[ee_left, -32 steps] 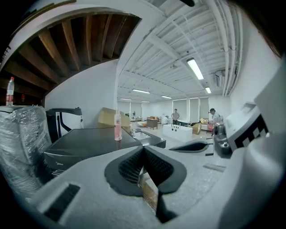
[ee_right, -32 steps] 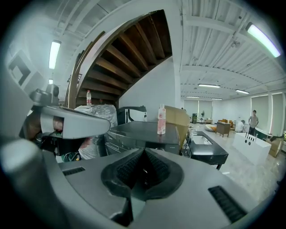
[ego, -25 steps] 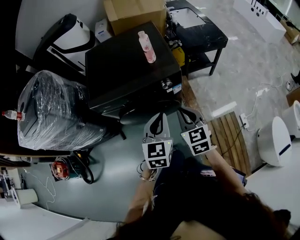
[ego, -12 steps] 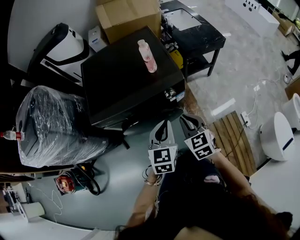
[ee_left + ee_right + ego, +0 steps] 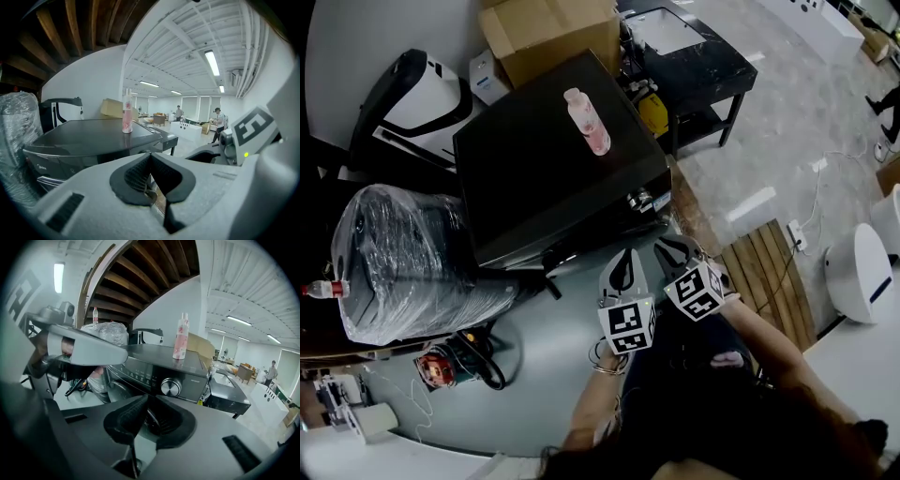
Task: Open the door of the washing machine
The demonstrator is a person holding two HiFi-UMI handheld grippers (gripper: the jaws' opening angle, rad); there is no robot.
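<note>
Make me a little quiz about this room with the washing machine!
1. True or false: the pink bottle stands upright on top of the washing machine.
2. What sits behind the washing machine? A) cardboard box B) bicycle C) sofa
3. What is the bulky thing beside the washing machine wrapped in?
Key: 1 true; 2 A; 3 clear plastic.
</note>
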